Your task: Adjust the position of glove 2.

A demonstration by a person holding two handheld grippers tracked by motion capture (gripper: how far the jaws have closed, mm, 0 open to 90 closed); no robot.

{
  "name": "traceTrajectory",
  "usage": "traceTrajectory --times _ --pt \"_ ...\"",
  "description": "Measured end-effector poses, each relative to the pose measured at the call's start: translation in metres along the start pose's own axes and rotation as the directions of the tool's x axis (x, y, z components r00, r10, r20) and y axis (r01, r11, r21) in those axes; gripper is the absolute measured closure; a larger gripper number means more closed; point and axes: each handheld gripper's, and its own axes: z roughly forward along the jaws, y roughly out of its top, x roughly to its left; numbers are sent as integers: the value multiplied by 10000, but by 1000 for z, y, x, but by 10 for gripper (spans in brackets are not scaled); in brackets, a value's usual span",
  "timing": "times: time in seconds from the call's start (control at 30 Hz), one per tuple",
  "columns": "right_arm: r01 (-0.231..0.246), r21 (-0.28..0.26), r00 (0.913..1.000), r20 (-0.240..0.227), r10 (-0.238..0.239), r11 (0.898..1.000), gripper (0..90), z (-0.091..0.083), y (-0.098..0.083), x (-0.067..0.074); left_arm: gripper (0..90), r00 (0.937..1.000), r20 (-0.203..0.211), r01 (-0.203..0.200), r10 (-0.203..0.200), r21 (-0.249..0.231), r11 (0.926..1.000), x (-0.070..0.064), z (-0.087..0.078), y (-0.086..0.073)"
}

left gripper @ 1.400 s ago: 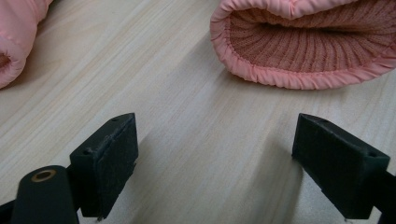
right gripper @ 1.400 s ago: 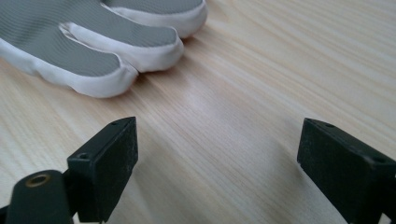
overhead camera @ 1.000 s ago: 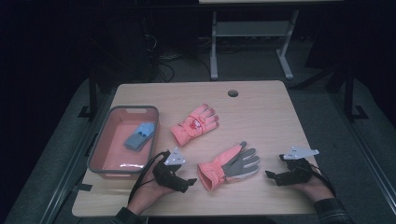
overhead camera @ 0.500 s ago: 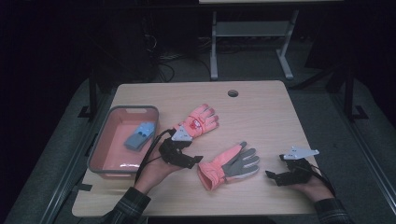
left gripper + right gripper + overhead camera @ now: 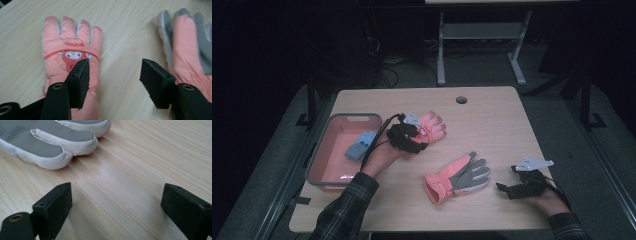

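The pink glove (image 5: 71, 53) with the cartoon face lies flat on the table (image 5: 497, 125), back up, under the left tool (image 5: 113, 76), whose jaws have just been closing, nothing pinched yet. Two pink gloves lie on the table; the second (image 5: 457, 177) lies palm up nearby. The right tool (image 5: 504, 189) rests open beside it.

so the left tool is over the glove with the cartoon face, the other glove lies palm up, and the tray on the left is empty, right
Not quite: the tray is not empty; the high view shows a blue thing lying in it. The rest stands: the left tool is over the glove with the cartoon face, its jaws just closing with nothing pinched yet, and the other glove lies grey palm up.
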Motion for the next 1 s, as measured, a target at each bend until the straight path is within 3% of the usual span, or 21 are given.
traceTrajectory --times 0.37,0.53,1.0 --pt "4 -1 10000 -13 -4 10000 94 0 0 0 418 9984 -567 -3 45 741 9972 33 33 15" --pt "90 11 9999 -54 -90 10000 94 0 0 -1 418 9977 -671 187 -94 1389 9901 46 51 14" --pt "126 9 9999 -72 -126 9999 93 0 0 0 406 9921 -1196 596 -381 1813 9816 55 73 14"
